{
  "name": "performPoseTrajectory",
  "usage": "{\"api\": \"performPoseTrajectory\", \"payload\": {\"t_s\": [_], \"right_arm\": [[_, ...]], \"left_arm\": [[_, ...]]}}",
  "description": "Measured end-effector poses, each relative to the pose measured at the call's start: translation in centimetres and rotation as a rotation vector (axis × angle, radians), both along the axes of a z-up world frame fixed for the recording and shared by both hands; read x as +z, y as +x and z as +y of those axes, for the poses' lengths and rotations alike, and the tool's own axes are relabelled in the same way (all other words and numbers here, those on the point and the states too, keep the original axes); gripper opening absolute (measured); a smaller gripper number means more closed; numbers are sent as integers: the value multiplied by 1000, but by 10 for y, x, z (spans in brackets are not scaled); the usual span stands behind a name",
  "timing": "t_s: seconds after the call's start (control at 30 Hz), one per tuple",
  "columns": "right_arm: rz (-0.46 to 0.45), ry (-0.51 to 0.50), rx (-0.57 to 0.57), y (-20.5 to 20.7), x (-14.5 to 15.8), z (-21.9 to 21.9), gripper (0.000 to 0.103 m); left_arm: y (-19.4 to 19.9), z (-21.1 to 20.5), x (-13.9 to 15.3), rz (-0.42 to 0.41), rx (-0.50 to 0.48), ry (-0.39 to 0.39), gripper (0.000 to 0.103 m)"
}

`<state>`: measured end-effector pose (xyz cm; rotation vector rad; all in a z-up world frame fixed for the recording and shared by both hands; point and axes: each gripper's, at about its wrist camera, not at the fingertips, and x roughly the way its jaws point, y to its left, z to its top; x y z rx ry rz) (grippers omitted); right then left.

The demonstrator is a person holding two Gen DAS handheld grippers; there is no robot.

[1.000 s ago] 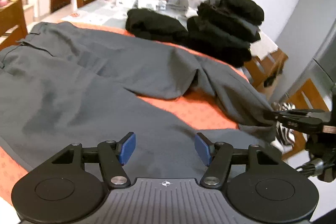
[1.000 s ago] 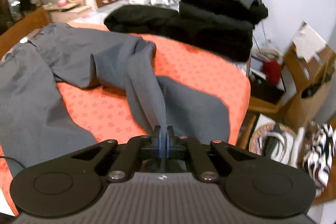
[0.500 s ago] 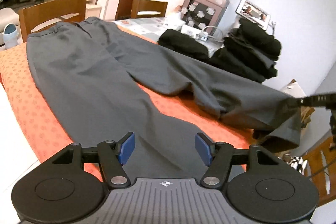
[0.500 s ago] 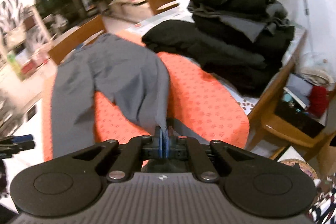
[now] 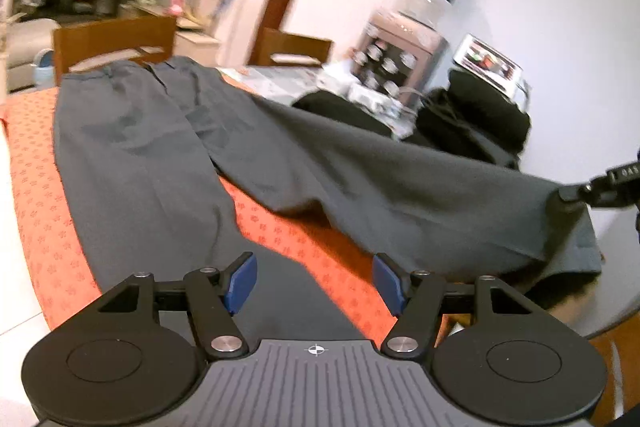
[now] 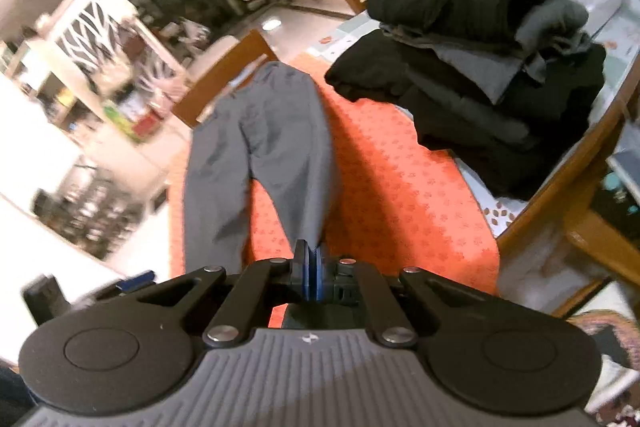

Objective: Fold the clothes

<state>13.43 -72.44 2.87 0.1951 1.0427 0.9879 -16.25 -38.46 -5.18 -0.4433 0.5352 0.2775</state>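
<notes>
A pair of grey trousers (image 5: 152,155) lies lengthwise on the orange tablecloth (image 5: 36,187), waistband at the far end. My left gripper (image 5: 314,283) stands open just above the cuff end of the near leg, nothing between its blue pads. The far leg (image 5: 420,195) is stretched taut and lifted off the table toward the right, where my right gripper (image 5: 568,194) pinches its hem. In the right wrist view my right gripper (image 6: 310,269) is shut on that trouser leg (image 6: 288,163), which runs straight away from the pads.
A tall stack of folded black and grey clothes (image 6: 492,75) sits at the far side of the table, with another dark pile (image 5: 340,111) beside it. Wooden chairs (image 5: 116,39) stand round the table. A water dispenser (image 5: 408,43) is against the wall.
Both views swung left toward the room. My right gripper pulled the far trouser leg out and up, and its bunched fold has straightened. My left gripper shifted back along the near leg, still open.
</notes>
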Motion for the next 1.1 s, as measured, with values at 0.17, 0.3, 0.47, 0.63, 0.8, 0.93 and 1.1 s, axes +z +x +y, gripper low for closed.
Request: {"api": "performPoseTrajectory", "payload": {"t_s": [0.17,0.3,0.47,0.63,0.8,0.93,1.1], "right_arm": [[81,64,31,56,-16,-43,4],[-45,-128,42,87,-38,-59,6],[-215,-306,87,96,-66,-66,9],[-234,-216,184,92,-79,-60,11],[-270,-165,329,67,-83,-34,14],[-287,-119,449,38,-84,-10,18],[-319,-55,612,-7,-89,28,24]], "left_arm": [[12,-47,9,-22,154,15,68],[19,-75,15,-23,234,18,68],[20,-102,21,4,295,61,69],[2,-116,14,63,352,96,71],[-21,-127,-7,156,400,114,71],[-35,-129,-29,213,420,118,72],[-41,-119,-56,261,425,124,72]]}}
